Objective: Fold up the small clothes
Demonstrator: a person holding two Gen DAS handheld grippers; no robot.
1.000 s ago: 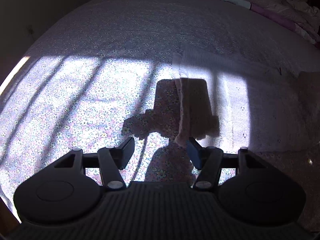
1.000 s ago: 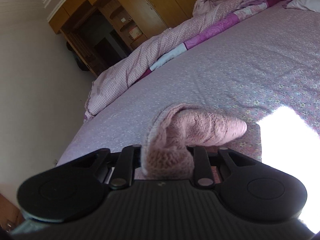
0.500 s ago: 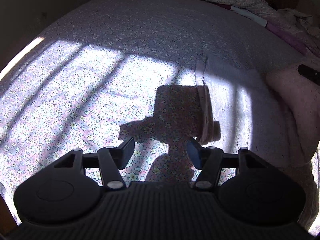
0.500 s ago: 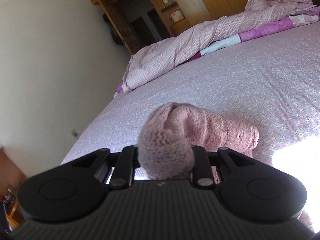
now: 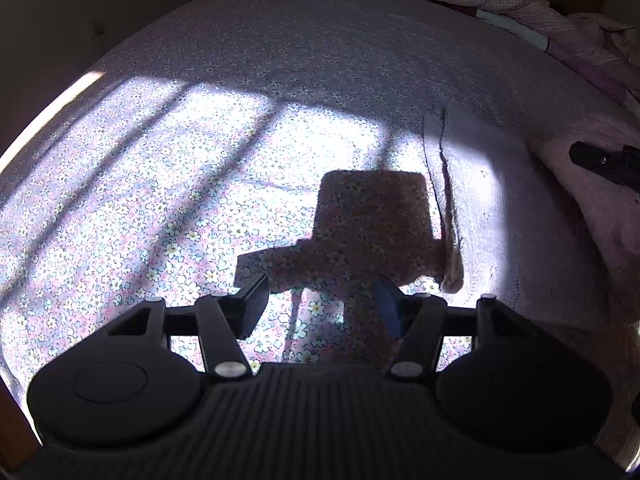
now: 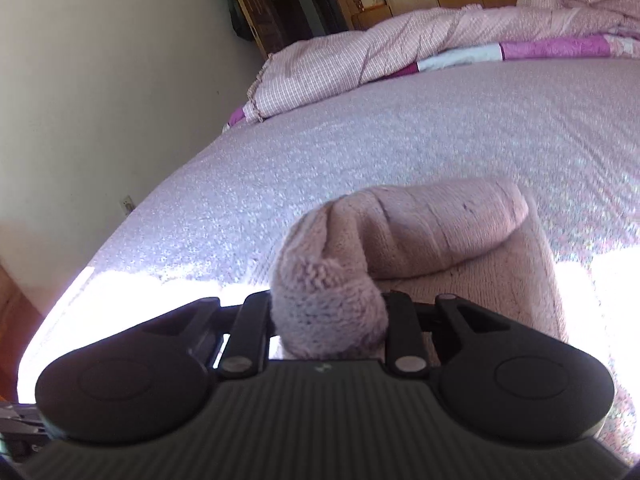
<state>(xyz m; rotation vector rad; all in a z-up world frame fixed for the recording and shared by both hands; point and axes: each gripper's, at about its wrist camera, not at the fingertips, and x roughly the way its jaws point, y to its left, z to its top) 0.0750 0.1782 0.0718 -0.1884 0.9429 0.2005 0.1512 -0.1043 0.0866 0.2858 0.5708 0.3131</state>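
Pink knit garment point(image 6: 332, 312) hides right hand-held gripper point(image 6: 330, 320) fingertips (clamped on it).

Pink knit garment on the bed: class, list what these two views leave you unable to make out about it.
- Garment type and full outline: right wrist view, bunched up, gripper body covers its near end.
- Right gripper pads: buried in knit.
- Garment's right side: left wrist view, cut by frame edge and in shadow.
- Its near corner: left wrist view, behind left gripper.

Left gripper point(image 5: 320, 308) tipped downward, jaws apart and empty; right gripper point(image 6: 328, 312) clamped (fingers nearly together).
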